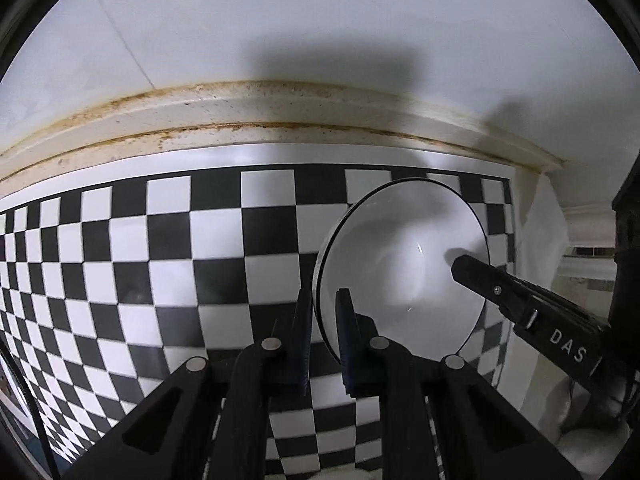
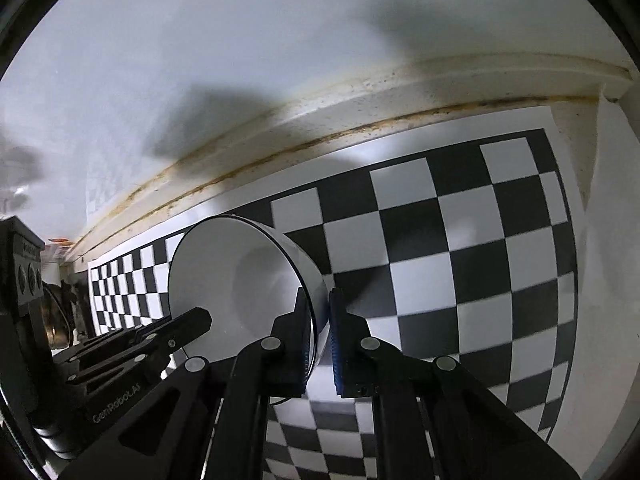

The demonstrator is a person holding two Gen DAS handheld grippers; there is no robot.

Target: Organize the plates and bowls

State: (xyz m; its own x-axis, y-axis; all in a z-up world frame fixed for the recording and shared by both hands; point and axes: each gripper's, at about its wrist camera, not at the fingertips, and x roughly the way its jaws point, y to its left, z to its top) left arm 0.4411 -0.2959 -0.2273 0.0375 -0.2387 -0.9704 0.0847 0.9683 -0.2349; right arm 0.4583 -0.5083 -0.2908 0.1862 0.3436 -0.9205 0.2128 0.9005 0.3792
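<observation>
- Left gripper (image 1: 324, 312) reaches forward and low over the checkerboard mat (image 1: 160, 248), its two dark fingers nearly upright and set close together on the near-left rim of the white bowl (image 1: 400, 256): one finger outside the wall, the other inside, clamping the rim between them.
- Right gripper (image 2: 320, 316) comes in from the opposite side and does the same, with its left finger inside the bowl (image 2: 240, 280) and its blue-padded right finger against the outer wall, so the rim is pinched between them.
- From the left wrist view, the right gripper's finger enters from the lower right, angled up and to the left, with its tip over the bowl's inner wall; the letters "DAS" show on its body.
- From the right wrist view, the left gripper enters from the lower left, pointing up and to the right toward the bowl's near rim; "GenRobot.AI" is printed on its frame.
- White bowl with a thin dark rim line is tilted, its opening turned toward both cameras; whether its base touches the mat cannot be told.
- Bowl sits over the far right part of the mat, near the mat's white border.
- Behind the mat runs a cream ledge (image 1: 280, 116) with brown staining along its seams, and above it a plain white wall (image 1: 320, 20) carrying the grippers' shadows.
</observation>
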